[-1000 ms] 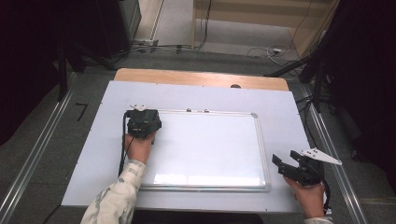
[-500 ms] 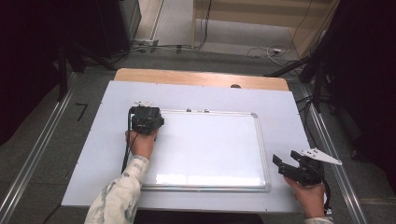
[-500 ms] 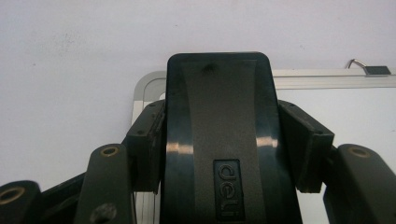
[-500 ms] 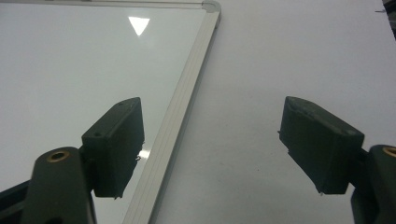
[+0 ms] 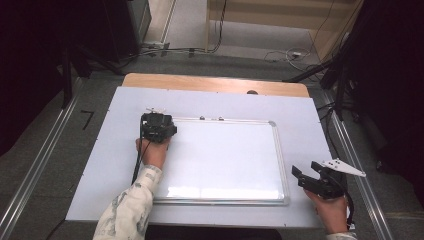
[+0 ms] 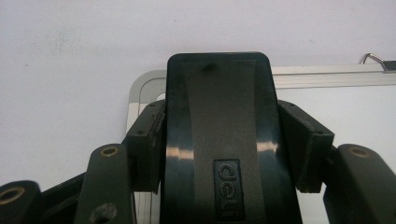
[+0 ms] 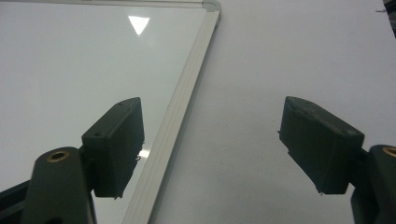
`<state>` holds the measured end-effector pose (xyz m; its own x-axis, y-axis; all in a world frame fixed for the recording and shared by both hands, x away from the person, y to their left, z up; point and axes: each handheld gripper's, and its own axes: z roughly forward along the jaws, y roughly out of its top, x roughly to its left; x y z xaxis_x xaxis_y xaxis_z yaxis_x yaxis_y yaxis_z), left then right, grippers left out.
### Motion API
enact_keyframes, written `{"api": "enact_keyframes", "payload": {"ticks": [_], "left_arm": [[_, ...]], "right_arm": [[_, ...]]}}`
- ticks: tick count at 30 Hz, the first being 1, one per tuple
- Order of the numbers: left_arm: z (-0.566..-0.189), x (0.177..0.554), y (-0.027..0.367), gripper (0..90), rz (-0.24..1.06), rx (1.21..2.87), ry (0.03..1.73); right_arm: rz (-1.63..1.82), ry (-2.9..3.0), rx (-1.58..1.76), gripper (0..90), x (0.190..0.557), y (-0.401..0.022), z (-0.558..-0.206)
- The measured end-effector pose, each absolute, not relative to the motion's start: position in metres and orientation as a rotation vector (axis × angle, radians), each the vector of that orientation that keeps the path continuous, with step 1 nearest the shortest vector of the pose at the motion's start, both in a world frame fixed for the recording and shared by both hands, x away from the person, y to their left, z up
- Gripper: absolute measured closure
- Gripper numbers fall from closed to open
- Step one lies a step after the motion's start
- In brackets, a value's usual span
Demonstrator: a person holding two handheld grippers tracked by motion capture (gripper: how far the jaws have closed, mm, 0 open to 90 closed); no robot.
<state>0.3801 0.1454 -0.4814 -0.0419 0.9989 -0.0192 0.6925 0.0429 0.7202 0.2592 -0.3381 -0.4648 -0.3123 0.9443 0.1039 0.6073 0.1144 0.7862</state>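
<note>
Eraser clamped at the upper left corner of the whiteboard; second gripper idle at the lower right.

One whiteboard (image 5: 225,160) lies flat on the table (image 5: 300,110), and its surface is blank. The left gripper (image 5: 158,126) is clenched on one black eraser (image 6: 218,140), both pads pressing its sides. The left gripper view shows the eraser over the board's rounded upper left corner, with one metal hook (image 6: 373,59) on the top frame; in the high view the gripper body covers the eraser. The right gripper (image 5: 306,176) stands released beside the board's lower right corner, nothing between its jaws. The right gripper view shows the jaws straddling the aluminium frame (image 7: 182,116). Count: two grippers, one eraser, one whiteboard.
</note>
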Motion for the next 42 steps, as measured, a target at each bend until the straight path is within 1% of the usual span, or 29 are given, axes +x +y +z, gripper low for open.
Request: {"api": "enact_keyframes", "payload": {"ticks": [6,12,17,19,21,22,24,32,38,42], "left_arm": [[-0.483,0.382,0.145,40.5,0.752,1.712,1.797],[-0.489,0.383,0.144,40.3,0.735,1.738,1.811],[-0.489,0.383,0.145,39.5,0.735,1.728,1.808],[-0.488,0.382,0.145,37.4,0.734,1.726,1.803],[-0.488,0.383,0.145,30.5,0.712,1.730,1.796],[-0.488,0.382,0.145,29.5,0.717,1.733,1.794],[-0.488,0.382,0.145,29.3,0.720,1.750,1.790],[-0.479,0.374,0.145,25.5,0.721,1.730,1.745],[-0.474,0.363,0.152,25.0,0.716,1.704,1.703],[-0.469,0.352,0.159,22.9,0.699,1.683,1.671]], "right_arm": [[1.063,1.975,1.506,20.7,0.259,-0.338,-0.465],[1.062,1.974,1.507,20.7,0.259,-0.338,-0.465],[1.062,1.975,1.508,20.7,0.259,-0.338,-0.465],[1.062,1.975,1.507,20.7,0.259,-0.338,-0.465],[1.061,1.975,1.508,20.7,0.259,-0.338,-0.465],[1.061,1.975,1.507,20.7,0.259,-0.338,-0.465],[1.061,1.976,1.505,20.7,0.259,-0.338,-0.465],[1.093,1.969,1.527,20.7,0.260,-0.340,-0.465],[1.107,1.957,1.542,20.6,0.260,-0.343,-0.465],[1.099,1.958,1.537,20.6,0.259,-0.342,-0.465]]}}
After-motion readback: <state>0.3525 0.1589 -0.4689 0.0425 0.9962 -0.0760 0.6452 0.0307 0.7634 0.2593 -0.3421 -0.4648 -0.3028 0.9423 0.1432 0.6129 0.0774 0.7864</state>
